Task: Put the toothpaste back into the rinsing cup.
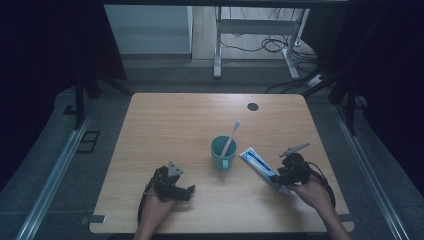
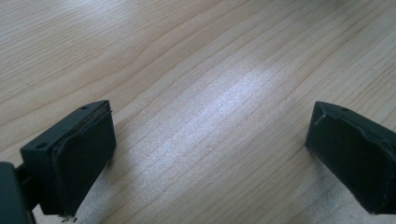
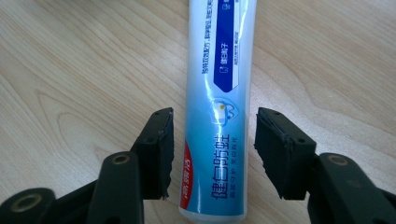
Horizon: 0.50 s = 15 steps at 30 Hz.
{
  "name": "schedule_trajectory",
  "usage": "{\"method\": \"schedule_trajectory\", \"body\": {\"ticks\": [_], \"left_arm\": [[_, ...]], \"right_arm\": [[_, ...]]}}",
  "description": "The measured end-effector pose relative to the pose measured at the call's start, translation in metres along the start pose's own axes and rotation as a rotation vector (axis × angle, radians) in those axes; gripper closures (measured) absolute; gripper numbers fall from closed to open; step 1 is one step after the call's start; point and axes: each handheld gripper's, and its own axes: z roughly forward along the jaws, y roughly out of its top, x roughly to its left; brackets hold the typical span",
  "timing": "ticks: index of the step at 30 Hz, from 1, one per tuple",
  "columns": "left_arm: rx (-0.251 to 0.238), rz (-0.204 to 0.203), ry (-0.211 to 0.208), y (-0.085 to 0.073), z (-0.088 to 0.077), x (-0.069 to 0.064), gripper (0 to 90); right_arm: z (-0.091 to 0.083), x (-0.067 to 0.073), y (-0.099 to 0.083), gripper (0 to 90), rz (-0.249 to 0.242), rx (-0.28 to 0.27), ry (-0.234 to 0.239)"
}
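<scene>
Toothpaste tube is lying flat on the wooden surface in the high view, just to the right of a teal mug that is holding a toothbrush leaning out over its rim. The tube is lying at a slant, with its near end under the right gripper, which a hand is holding near the right front of the surface. The left gripper is resting low by the left front edge, well apart from the mug and the tube. A small dark round spot is sitting near the far edge.

In the left gripper view, the left gripper is hanging close over bare wood with its fingers standing wide and nothing between them.

In the right gripper view, the tube is running straight up from the bottom between the fingers of the right gripper. The fingers are standing partly apart, with a slim gap on each side of the tube, so the pads are not pressing on it. The tube is showing a white and blue label with printed characters.
</scene>
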Motion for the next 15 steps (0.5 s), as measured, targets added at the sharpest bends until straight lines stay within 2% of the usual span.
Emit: {"method": "schedule_trajectory", "body": {"ticks": [9, 15], "left_arm": [[0.004, 0.003, 0.000, 0.000, 0.000, 0.000, 1.8], [0.004, 0.003, 0.000, 0.000, 0.000, 0.000, 1.8]], "right_arm": [[0.007, -0.001, 0.015, 45.3, -0.001, 0.124, 0.009], [0.012, 0.001, 0.026, 45.3, -0.019, 0.196, 0.006]]}}
